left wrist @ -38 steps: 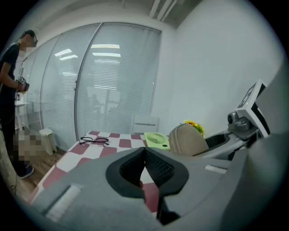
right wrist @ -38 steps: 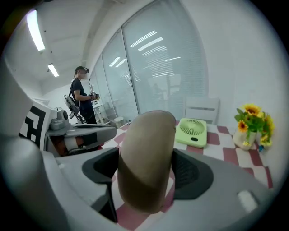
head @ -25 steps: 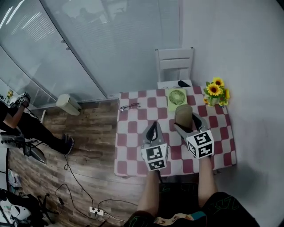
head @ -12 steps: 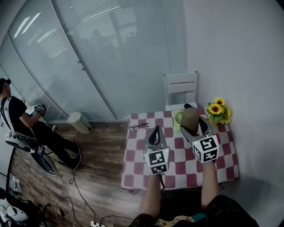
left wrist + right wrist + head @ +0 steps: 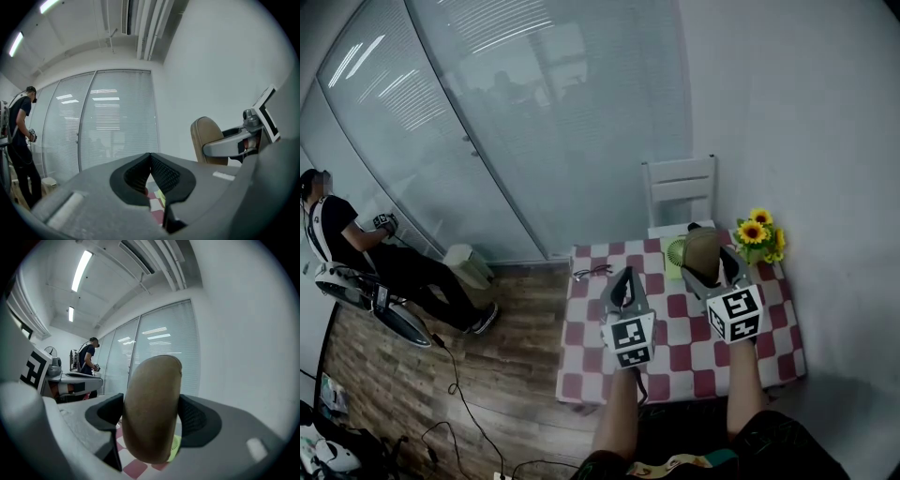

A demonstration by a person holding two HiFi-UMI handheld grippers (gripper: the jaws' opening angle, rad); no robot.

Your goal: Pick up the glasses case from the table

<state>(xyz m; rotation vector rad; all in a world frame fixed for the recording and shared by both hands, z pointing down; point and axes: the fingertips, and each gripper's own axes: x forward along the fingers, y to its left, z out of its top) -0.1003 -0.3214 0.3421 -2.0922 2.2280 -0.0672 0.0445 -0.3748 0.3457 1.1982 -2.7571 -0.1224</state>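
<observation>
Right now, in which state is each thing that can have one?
right gripper: jaws shut on the case.
case: held above the table, not touching it.
left gripper: jaws together, empty.
glasses: lying on the table, untouched.
flowers: standing upright on the table.

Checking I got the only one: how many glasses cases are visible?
1: the tan glasses case is gripped in the right claw, above the checkered table. No other shows; some tabletop is hidden.
</observation>
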